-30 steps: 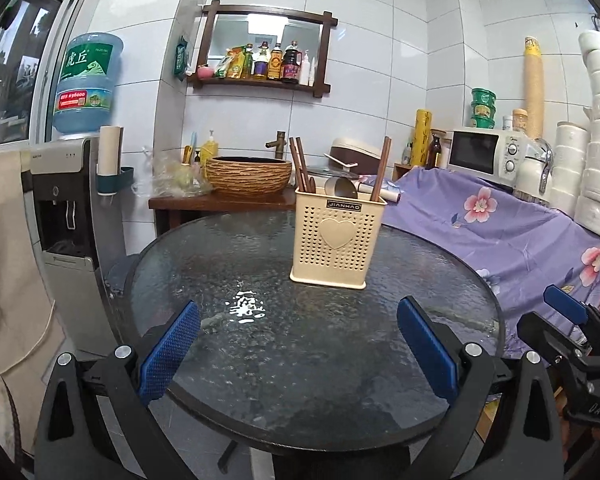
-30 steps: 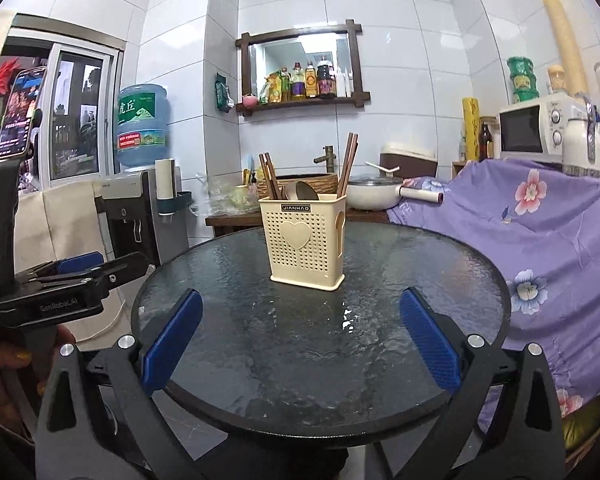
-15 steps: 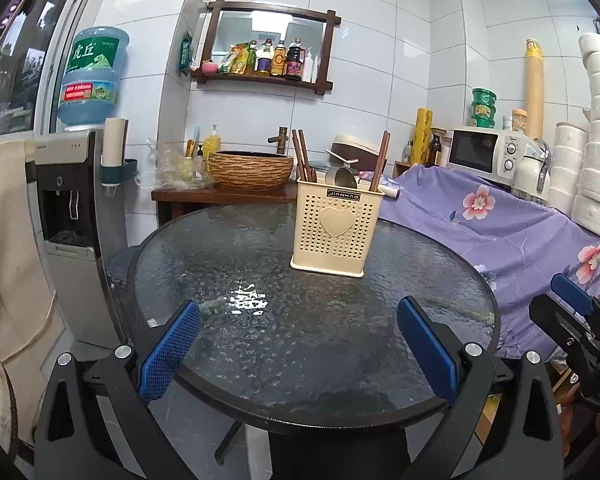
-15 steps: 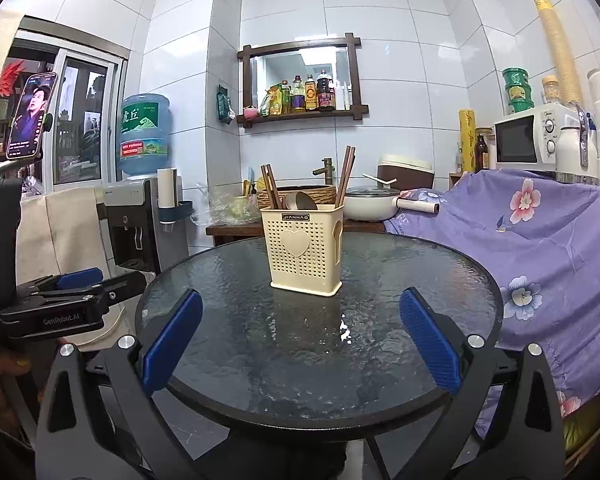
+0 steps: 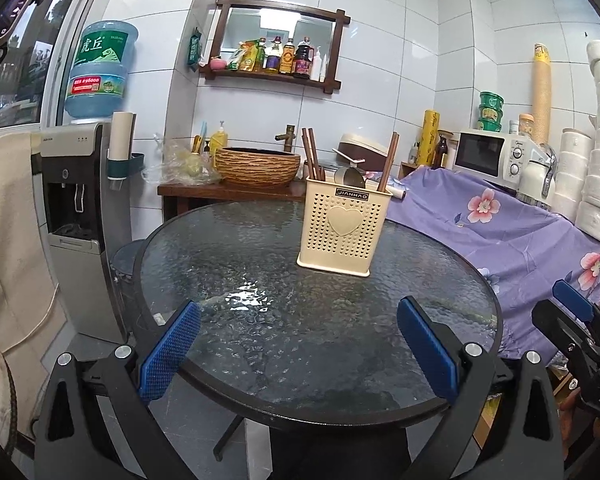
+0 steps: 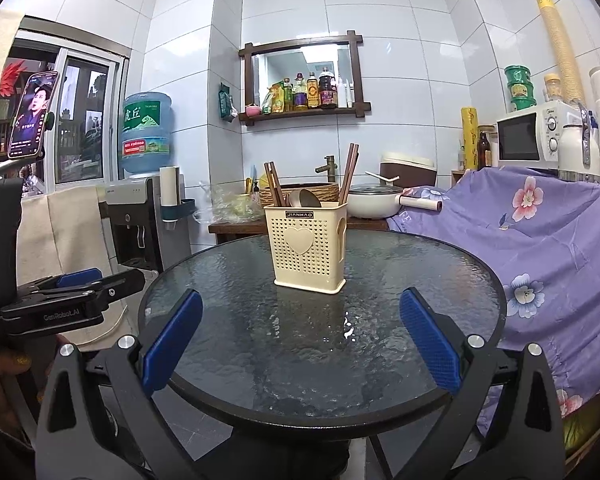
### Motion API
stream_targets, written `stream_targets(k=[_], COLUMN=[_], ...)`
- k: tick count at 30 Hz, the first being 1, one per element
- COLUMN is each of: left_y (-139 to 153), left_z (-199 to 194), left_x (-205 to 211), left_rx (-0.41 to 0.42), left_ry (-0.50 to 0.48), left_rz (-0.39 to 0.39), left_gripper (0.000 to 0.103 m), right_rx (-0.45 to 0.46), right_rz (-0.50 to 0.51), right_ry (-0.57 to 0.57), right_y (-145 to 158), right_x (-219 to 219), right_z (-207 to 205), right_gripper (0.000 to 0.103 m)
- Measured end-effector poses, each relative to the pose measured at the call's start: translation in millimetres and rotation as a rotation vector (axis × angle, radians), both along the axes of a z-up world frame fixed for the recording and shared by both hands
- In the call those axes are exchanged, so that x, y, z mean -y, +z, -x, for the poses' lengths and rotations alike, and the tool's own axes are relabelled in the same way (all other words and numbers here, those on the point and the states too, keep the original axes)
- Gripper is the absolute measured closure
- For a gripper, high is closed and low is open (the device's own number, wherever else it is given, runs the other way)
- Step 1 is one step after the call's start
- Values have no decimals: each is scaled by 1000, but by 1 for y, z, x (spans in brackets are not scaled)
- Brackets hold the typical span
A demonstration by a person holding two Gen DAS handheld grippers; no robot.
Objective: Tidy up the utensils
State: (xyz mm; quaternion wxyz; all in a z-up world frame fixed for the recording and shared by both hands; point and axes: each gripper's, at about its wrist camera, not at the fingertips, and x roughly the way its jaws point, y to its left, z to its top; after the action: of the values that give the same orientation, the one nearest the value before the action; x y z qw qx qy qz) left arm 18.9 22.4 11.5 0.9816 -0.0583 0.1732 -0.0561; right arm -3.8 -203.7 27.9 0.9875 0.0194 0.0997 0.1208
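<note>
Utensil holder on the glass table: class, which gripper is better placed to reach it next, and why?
Probably the right gripper. In its view the utensil holder stands nearly centred between its open fingers. From the left gripper, also open, the holder sits off to the right. The margin is small.

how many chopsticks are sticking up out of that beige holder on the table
4. Two stand together at the holder's left end, and two at its right end, leaning right. A metal spoon sits between them. Shorter ones could be hidden inside.
</note>
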Motion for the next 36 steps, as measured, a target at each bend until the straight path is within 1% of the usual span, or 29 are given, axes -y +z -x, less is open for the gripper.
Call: stream_targets(k=[12,17,21,29,36], left_y=[0,0,1,1,1], left_z=[0,1,2,2,3], left_x=[1,0,2,3,4], left_rx=[-1,2,7,1,-5], left_ry=[-1,14,20,15,23], left_rz=[-5,-5,-23,-24,-46], left_gripper=[6,6,6,6,6], right_rx=[-4,-1,-6,-9,-17], right_rz=[9,11,11,8,4], right_ry=[6,7,7,12,16], right_y=[0,1,1,-1,-4], right_x=[-5,-5,-5,-6,-9], right_z=[-1,-1,-1,-1,-2], right_gripper=[6,6,6,6,6])
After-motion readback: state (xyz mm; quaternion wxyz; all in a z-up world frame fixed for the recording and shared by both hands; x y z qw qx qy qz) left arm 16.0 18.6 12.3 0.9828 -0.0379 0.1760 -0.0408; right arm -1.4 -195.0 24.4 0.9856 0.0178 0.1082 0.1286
